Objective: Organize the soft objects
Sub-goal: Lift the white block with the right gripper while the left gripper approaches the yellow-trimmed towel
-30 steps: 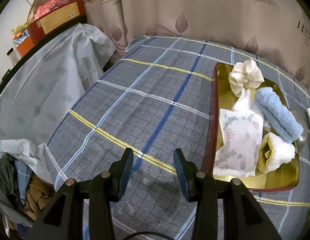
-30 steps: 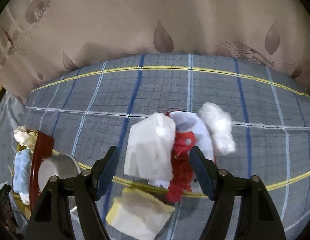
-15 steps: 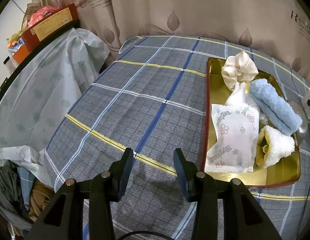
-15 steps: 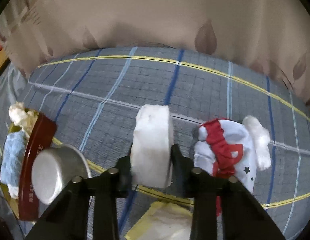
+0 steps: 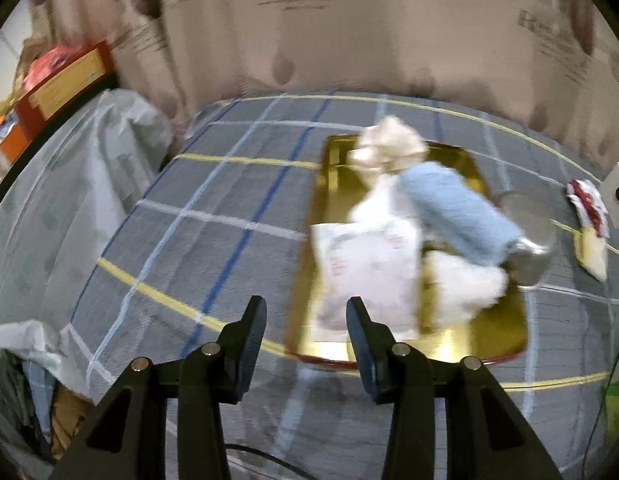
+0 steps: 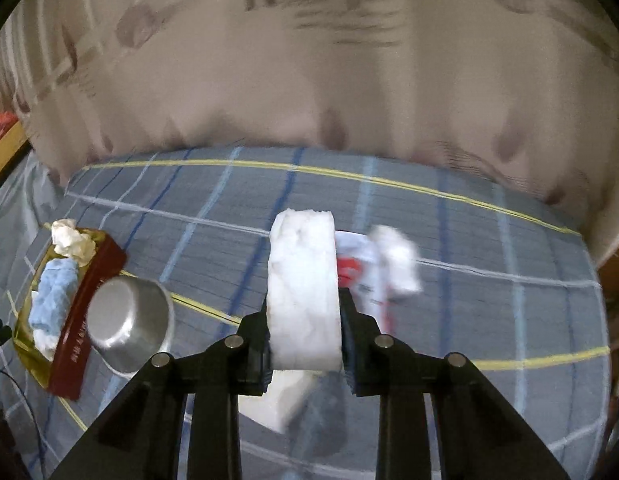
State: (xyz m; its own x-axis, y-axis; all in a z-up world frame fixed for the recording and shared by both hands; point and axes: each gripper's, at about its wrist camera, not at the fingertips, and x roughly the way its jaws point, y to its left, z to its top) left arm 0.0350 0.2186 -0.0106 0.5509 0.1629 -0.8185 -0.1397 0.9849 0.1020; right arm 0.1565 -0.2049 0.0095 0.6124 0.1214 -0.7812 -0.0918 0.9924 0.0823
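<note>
Right gripper (image 6: 303,320) pinching the white sponge block (image 6: 302,288) upright, held above the cloth — gold tray (image 6: 79,312) lies off to its left, past the metal bowl (image 6: 127,330); left gripper (image 5: 305,334) wide, holding nothing, nearer the tray.

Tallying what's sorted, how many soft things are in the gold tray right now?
5 visible: cream scrunchie far end, blue towel roll, white cloth, floral pack, white-yellow plush. More may hide underneath.

Bowl (image 6: 127,326) sits just right of tray (image 6: 95,292).
</note>
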